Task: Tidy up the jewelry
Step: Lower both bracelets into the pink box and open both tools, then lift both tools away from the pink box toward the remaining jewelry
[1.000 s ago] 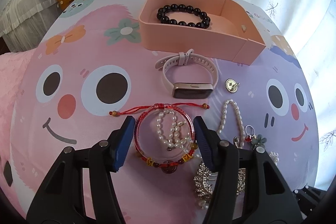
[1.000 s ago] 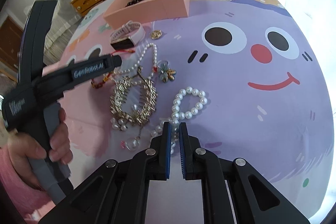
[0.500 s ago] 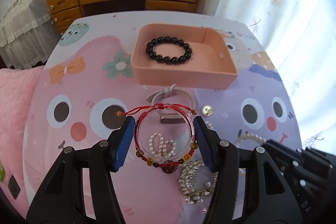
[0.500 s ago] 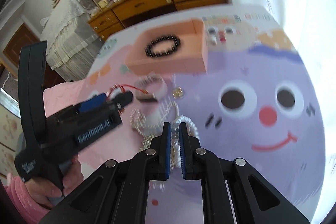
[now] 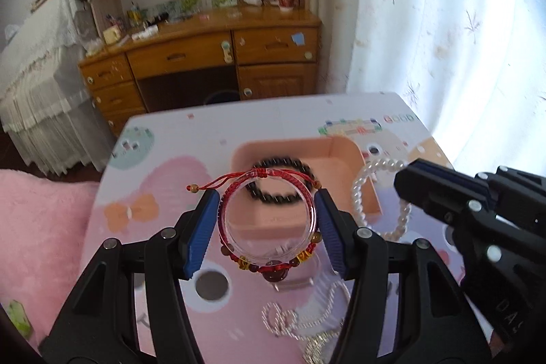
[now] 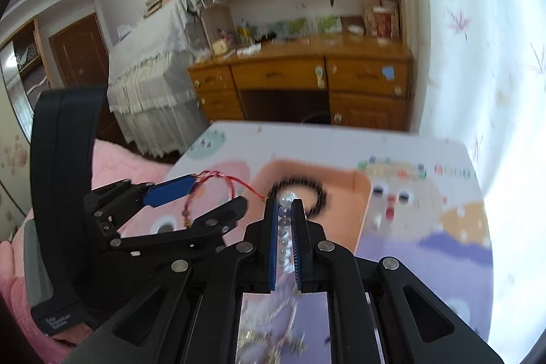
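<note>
The left gripper [image 5: 266,227] is held above the counter [image 5: 273,118], its jaws partly spread and pressed against the outer sides of a clear bangle [image 5: 268,217]. A red cord bracelet [image 5: 273,176] with coloured beads is wrapped around the bangle and is carried with it. The right gripper [image 6: 284,227] is seen with its jaws pressed nearly together, pinching a strand of the pearl bracelet [image 5: 368,190]; the remainder of the loop is seen hanging beside the jaws in the left wrist view. Both grippers are positioned near the pink tray [image 5: 341,149], in which a black bead bracelet [image 5: 279,164] is lying. More jewelry [image 5: 300,319], blurred, is left on the cartoon-printed counter below the grippers.
</note>
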Available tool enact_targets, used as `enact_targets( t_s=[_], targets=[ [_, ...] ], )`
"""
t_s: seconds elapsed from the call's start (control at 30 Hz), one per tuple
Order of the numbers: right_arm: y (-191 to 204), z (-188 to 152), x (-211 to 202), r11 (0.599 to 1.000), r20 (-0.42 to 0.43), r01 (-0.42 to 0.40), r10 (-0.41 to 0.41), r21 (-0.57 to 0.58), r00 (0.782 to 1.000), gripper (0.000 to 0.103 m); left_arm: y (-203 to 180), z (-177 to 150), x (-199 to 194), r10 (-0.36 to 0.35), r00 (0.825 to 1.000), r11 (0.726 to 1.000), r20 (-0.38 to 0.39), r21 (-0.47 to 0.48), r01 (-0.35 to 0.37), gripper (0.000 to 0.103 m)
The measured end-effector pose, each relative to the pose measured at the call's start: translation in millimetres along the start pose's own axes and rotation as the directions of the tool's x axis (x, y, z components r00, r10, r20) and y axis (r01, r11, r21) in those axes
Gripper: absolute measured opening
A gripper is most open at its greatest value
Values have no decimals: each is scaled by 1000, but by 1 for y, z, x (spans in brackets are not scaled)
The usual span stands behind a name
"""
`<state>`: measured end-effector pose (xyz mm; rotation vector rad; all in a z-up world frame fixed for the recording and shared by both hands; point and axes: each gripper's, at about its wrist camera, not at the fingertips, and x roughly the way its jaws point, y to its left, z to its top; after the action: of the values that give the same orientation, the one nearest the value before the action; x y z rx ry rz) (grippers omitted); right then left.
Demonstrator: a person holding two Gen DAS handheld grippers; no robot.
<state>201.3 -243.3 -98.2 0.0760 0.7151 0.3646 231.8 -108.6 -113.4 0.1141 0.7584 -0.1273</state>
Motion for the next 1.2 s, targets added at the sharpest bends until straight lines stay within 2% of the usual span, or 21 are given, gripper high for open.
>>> enact_targets(
  t_s=[0.2,0.37,0.5,0.53,0.57,0.6,0.63,0.67,0.7,0.8,0.97,1.07,1.2],
  targets=[
    [-8,32,14,1000,44,2,-3,16,999,7,6,27,15,26,998,1000,50,7,-27,55],
    [-18,39,27,999,33,26,-27,25,999,7,15,39,37,-38,999,998,25,-47,39,55],
    [-30,37,46,998,-18,32,-31,53,999,8,18,42,52,-65,998,995,20,-79,66,55],
    [-35,35,51,998,-37,24,-22,65,999,10,19,43,55,-71,997,993,12,-90,72,57],
    [-40,34,54,997,-53,10,-5,82,999,18,21,44,60,-105,994,988,-5,-110,104,61],
    [-47,32,56,995,-54,6,0,103,999,27,23,42,63,-122,992,985,-19,-125,118,71],
    [-54,28,58,992,-56,7,1,126,998,34,26,41,65,-110,993,984,-29,-144,105,81],
    [-62,25,59,988,-56,5,4,156,998,44,30,41,67,-92,995,982,-29,-169,86,85],
    [-69,21,61,984,-58,2,9,179,998,46,35,39,67,-89,996,979,-26,-185,83,86],
    [-90,10,67,967,-78,2,19,256,997,47,49,33,68,-96,995,971,-41,-225,85,86],
    [-107,-18,67,933,-116,13,31,359,993,47,63,15,66,-65,994,972,-86,-230,44,86],
    [-111,-42,66,893,-148,-27,104,450,984,47,73,-3,63,-97,987,965,-132,-256,61,86],
    [-107,-80,67,825,-203,-48,194,563,960,47,80,-31,57,-78,979,968,-189,-251,29,85]
  ],
)
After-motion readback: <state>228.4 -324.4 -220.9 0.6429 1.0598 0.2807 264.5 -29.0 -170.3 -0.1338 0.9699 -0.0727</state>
